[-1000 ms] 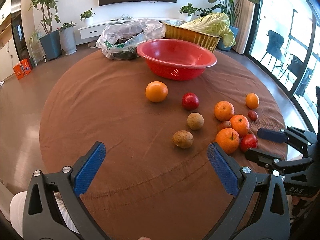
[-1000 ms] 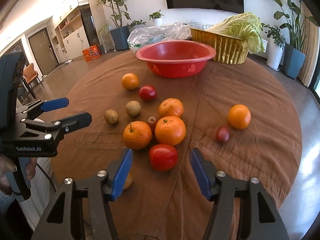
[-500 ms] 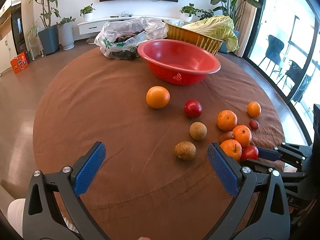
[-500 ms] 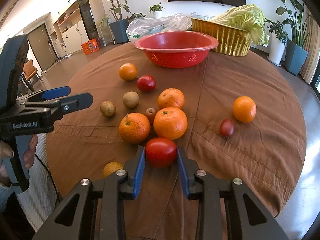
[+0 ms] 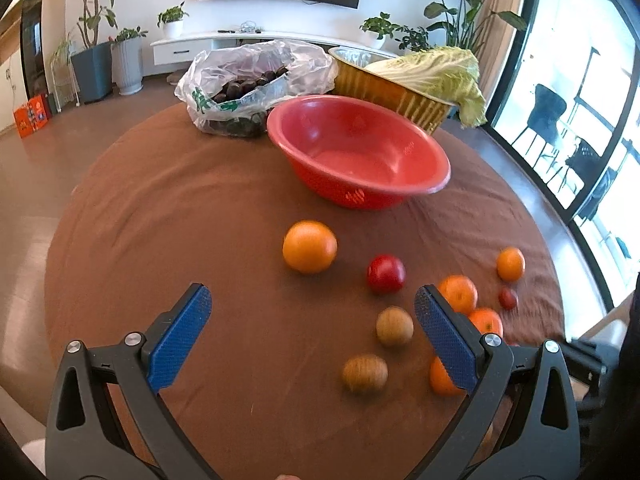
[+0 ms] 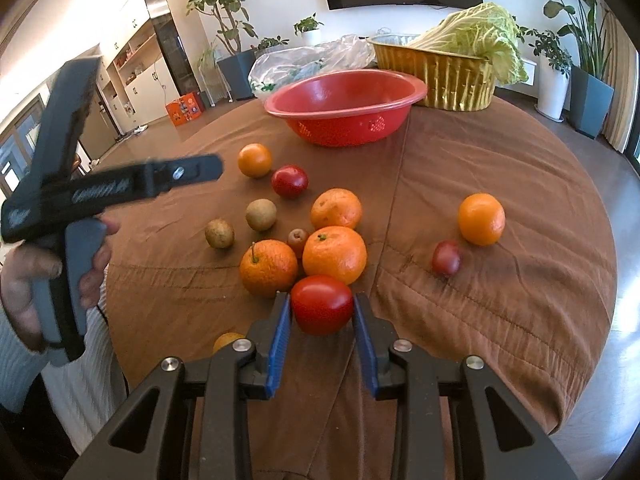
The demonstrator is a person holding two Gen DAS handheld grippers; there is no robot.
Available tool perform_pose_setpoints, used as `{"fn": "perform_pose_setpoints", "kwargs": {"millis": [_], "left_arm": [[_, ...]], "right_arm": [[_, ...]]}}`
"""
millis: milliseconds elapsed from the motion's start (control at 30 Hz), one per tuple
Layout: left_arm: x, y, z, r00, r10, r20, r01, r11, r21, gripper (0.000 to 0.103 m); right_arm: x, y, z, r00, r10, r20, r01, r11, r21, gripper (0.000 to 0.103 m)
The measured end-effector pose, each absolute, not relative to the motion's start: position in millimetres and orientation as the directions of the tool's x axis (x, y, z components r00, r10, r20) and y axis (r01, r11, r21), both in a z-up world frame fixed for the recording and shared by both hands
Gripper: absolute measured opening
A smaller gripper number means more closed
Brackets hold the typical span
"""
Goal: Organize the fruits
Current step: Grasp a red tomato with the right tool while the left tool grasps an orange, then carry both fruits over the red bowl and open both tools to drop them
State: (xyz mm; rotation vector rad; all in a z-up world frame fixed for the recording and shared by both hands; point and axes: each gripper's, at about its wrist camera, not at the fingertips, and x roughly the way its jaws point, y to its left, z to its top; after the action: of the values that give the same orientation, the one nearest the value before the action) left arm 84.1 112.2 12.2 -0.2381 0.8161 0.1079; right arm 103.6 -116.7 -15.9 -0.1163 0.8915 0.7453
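Note:
My right gripper (image 6: 321, 300) is shut on a red tomato (image 6: 320, 308) at the near side of the brown-clothed round table (image 6: 500, 184). Its blue pads press both sides of the tomato. Just beyond lie two oranges (image 6: 268, 266) (image 6: 334, 254), with more oranges, two brown round fruits (image 6: 261, 214) and a second red fruit (image 6: 289, 181) scattered behind. A red basin (image 6: 344, 128) stands empty at the far side. My left gripper (image 5: 312, 296) hovers open over the cloth with nothing between its fingers. It is short of an orange (image 5: 309, 246), and the brown fruits (image 5: 394, 326) lie to its right.
A clear plastic bag (image 5: 248, 84) of dark items and a gold foil tray (image 5: 400, 96) holding a cabbage (image 5: 440, 72) sit behind the basin. A lone orange (image 6: 481, 218) and a small red fruit (image 6: 446, 258) lie to the right. A small orange (image 6: 228, 340) rests near the table's front edge.
My right gripper has closed its jaws onto the red tomato. The left gripper, still open, has moved forward over the table toward the basin.

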Motion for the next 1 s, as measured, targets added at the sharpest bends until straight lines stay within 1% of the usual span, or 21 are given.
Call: {"fn": "perform_pose_setpoints", "kwargs": {"millis": [167,267,300,367,400,467,533,567,600,700,800,1000], "left_arm": [[116.8,128.0,1.8,0.648,-0.026,-0.761,-0.214,0.953,-0.214,0.103],[130.6,131.9,-6.9,0.627,-0.005,-0.779,-0.23,0.954,-0.192,0.103],[134.5,132.7,-9.8,0.619,0.003,-0.785,-0.235,0.955,-0.182,0.101],[141.7,134.9,-16.3,0.604,-0.003,-0.797,-0.234,0.955,-0.181,0.092],[145.5,135.9,-20.0,0.591,-0.014,-0.806,-0.229,0.956,-0.185,0.084],[149.2,135.8,-23.2,0.584,-0.017,-0.812,-0.221,0.959,-0.178,0.074],[151.2,133.5,-22.8,0.581,-0.007,-0.814,-0.205,0.967,-0.154,0.061],[151.9,133.1,-22.2,0.583,-0.016,-0.812,-0.194,0.968,-0.158,0.055],[152.0,133.4,-21.7,0.587,-0.042,-0.808,-0.181,0.967,-0.182,0.046],[154.0,133.4,-21.4,0.589,-0.081,-0.804,-0.16,0.963,-0.215,0.037],[154.0,131.7,-21.0,0.585,-0.088,-0.806,-0.152,0.964,-0.216,0.037],[144.6,140.9,-9.3,0.609,-0.147,-0.78,-0.144,0.946,-0.291,0.037]], "right_arm": [[105.0,-118.6,-14.3,0.398,0.55,-0.735,-0.631,0.745,0.216,0.034],[104.5,-119.1,-14.2,0.398,0.553,-0.732,-0.631,0.744,0.218,0.034],[104.6,-119.4,-14.0,0.398,0.555,-0.731,-0.631,0.743,0.221,0.034],[105.1,-119.8,-13.6,0.398,0.558,-0.728,-0.63,0.743,0.225,0.034],[105.0,-120.4,-13.2,0.398,0.561,-0.726,-0.63,0.742,0.229,0.034],[105.2,-120.9,-12.8,0.397,0.565,-0.724,-0.629,0.741,0.233,0.034],[105.3,-120.9,-12.5,0.395,0.568,-0.722,-0.629,0.74,0.237,0.034],[105.0,-120.9,-12.2,0.396,0.569,-0.721,-0.629,0.74,0.238,0.034],[104.6,-120.8,-11.8,0.395,0.572,-0.719,-0.631,0.738,0.24,0.034],[103.9,-121.7,-10.1,0.388,0.588,-0.71,-0.634,0.729,0.257,0.034],[105.5,-123.9,-7.7,0.377,0.611,-0.696,-0.632,0.719,0.288,0.034],[117.2,-134.6,0.2,0.349,0.671,-0.654,-0.606,0.694,0.389,0.034]]}}
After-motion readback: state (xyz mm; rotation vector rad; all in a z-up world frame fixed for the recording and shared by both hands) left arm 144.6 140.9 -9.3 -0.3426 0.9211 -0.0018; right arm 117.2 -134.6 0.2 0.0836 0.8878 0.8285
